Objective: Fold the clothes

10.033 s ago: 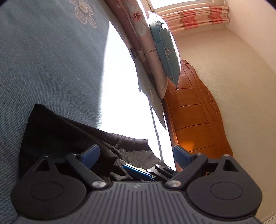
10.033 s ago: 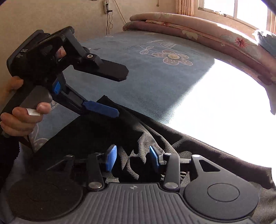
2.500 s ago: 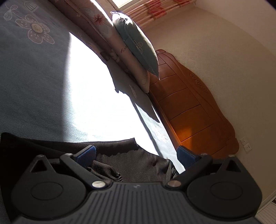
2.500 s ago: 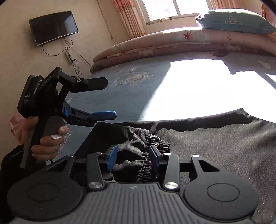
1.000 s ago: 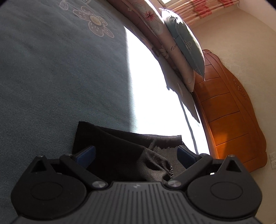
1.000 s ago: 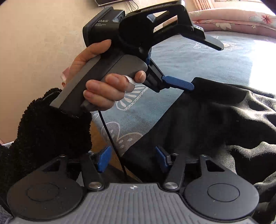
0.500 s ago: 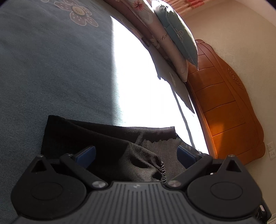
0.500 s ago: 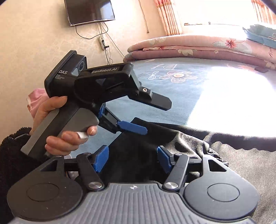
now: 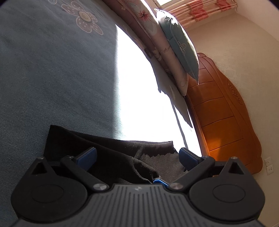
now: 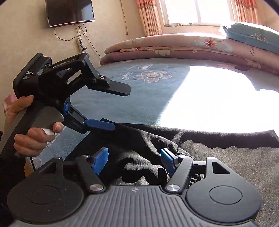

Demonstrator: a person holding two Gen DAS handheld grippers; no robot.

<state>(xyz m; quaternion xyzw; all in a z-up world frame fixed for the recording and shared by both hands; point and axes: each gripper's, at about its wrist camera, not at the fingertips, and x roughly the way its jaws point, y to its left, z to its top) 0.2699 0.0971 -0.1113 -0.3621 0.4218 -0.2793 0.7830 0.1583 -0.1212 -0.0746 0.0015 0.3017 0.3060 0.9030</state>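
Observation:
A black garment (image 9: 122, 155) lies rumpled on the blue bed cover (image 9: 52, 69), near its front edge; it also shows in the right wrist view (image 10: 200, 139). My left gripper (image 9: 136, 156) is open, its blue pads on either side of a raised fold of the black cloth. From the right wrist view the left gripper (image 10: 99, 124) hovers at the garment's left corner. My right gripper (image 10: 134, 158) is open over a bunched fold of the garment with nothing held.
Folded floral quilts (image 10: 174, 48) and a teal pillow (image 9: 179, 45) lie along the far side of the bed. A wooden headboard (image 9: 223, 122) stands at the right. A bright sun patch (image 10: 218, 104) covers the bed's middle. A TV (image 10: 69, 12) hangs on the wall.
The right gripper's jaws have opened wider over the bunched fold. The left gripper has shifted slightly at the garment's left corner and stays open.

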